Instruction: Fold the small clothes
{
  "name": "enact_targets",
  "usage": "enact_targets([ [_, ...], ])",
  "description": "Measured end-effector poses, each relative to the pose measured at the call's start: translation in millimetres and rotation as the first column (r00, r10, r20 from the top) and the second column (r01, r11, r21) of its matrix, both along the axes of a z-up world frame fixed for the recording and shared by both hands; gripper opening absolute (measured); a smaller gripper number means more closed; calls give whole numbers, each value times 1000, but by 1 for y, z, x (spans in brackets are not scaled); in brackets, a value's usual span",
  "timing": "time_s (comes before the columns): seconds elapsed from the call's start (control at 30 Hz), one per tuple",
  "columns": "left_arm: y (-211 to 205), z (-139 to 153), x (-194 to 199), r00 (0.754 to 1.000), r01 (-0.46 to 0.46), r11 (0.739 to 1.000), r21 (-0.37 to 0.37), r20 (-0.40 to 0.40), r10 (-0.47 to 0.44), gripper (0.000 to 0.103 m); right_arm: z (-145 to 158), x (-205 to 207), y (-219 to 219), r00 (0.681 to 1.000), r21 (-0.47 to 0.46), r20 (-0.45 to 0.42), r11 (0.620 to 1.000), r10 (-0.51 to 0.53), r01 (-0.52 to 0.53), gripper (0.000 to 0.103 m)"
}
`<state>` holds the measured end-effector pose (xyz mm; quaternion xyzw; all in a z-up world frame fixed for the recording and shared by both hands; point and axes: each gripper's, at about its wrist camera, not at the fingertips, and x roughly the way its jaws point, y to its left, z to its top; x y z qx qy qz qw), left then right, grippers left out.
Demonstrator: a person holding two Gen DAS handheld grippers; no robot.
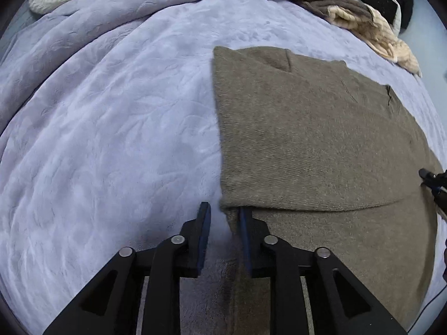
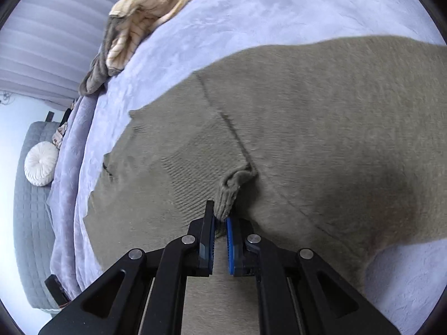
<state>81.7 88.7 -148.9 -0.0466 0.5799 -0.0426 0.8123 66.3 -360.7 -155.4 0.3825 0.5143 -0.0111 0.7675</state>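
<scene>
We pinch the sweater (image 2: pixel 307 128) cuff in our right tool (image 2: pixel 220 219) to fold its sleeve inward, while our left tool (image 1: pixel 223 212), released, straddles the sweater's near-left corner.

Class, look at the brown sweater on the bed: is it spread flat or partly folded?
Partly folded. On the brown sweater, an upper layer ends in an edge lying across the layer below, and the right gripper pinches a bunched cuff.

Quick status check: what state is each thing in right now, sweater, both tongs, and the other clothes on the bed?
Brown sweater: flat on the blanket, partly folded.
Left tongs: open, at the sweater's folded corner.
Right tongs: shut on a bunched sweater edge.
Cream and grey clothes: crumpled, unfolded, at the bed's edge.
Lavender blanket: spread, bunched at the far side.
</scene>
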Motion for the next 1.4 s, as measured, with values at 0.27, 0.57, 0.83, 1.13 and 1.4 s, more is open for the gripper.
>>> enact_targets([
  [0.27,19,24,-27,1000,2,997,73,-27,0,29,20,-41,-8,1000,-15,-22,1000,-18,18,19],
  [0.57,-34,38,-25,999,33,995,96,35,-37,102,6,-15,-11,996,-67,-65,996,-67,63,21],
  [0.83,-63,32,-42,994,76,995,67,-88,-70,102,31,-73,-7,998,-12,-67,1000,14,-14,48],
  [1.13,-114,43,-56,977,143,990,3,-163,-140,102,23,-146,3,988,89,-155,996,9,5,49],
  [1.4,-168,56,-61,961,228,973,19,-167,-222,102,26,-165,-3,987,142,-157,989,-16,39,49],
])
